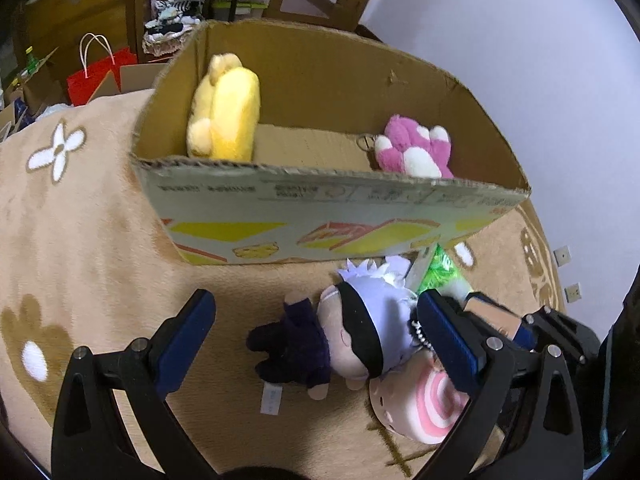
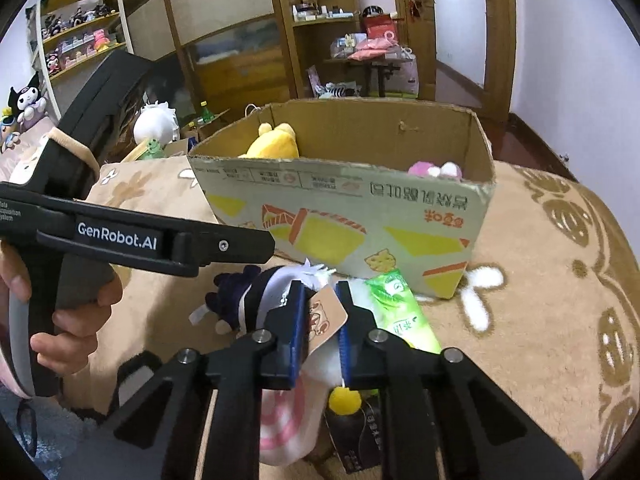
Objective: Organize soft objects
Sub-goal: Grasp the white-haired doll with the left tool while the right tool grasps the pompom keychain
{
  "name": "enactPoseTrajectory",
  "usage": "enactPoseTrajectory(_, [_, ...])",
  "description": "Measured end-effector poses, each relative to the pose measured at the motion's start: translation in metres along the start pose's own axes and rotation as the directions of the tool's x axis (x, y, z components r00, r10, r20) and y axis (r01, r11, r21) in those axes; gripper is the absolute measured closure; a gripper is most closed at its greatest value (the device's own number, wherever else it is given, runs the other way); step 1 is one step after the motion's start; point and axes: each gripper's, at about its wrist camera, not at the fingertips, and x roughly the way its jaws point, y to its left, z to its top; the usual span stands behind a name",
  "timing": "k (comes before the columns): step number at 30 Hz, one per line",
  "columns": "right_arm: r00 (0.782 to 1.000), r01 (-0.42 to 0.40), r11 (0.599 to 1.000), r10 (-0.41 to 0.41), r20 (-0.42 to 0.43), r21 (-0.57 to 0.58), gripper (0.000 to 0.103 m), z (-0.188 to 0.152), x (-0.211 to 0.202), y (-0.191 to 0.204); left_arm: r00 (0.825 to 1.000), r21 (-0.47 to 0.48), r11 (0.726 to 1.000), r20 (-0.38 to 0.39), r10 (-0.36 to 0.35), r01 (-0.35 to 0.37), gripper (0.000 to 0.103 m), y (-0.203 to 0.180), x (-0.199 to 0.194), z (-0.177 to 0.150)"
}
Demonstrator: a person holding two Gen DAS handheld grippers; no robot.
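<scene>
Jaws of the right gripper [image 2: 319, 330] are pinching a pink-swirl plush [image 2: 292, 420] and its paper tag [image 2: 325, 318]; the left gripper [image 1: 316, 344] is gaping wide.

Between the left gripper's blue pads a blindfolded doll [image 1: 340, 336] is lying on the tan blanket [image 1: 80, 240], low in the frame. Above it a cardboard box [image 1: 332, 208] is holding a yellow plush [image 1: 224, 108] and a pink plush [image 1: 416, 148].
</scene>
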Motion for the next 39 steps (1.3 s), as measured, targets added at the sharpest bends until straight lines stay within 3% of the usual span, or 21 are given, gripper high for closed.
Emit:
enactPoseTrajectory(5, [1.000,0.002,1.000,-0.002,0.000,0.028,0.096,0.003,-0.005,-0.007,1.000,0.038,0.999,-0.020,0.013,-0.012,0.003,-0.010,0.007,-0.001])
enactPoseTrajectory(17, [1.000,-0.003,0.990,0.000,0.023,0.141,0.098,0.006,-0.017,-0.027,0.993,0.115,0.993,-0.107,0.038,-0.025,0.003,-0.025,0.030,-0.011])
enactPoseTrajectory(22, [1.000,-0.005,0.989,0.002,0.021,0.149,0.098,0.006,-0.015,-0.026,0.989,0.185,0.980,-0.112,0.093,-0.071,0.003,-0.039,0.041,-0.014])
enactPoseTrajectory(33, [0.997,-0.068,0.980,0.072,-0.015,0.184,0.098,0.002,-0.003,-0.027,0.982,0.096,0.990,-0.154,0.113,-0.099,0.000,-0.035,0.056,-0.012])
enactPoseTrajectory(39, [0.999,-0.051,0.983,0.054,-0.010,0.178,0.098,0.002,-0.007,-0.027,0.985,0.087,0.992,-0.138,0.100,-0.088,0.008,-0.024,0.048,-0.021])
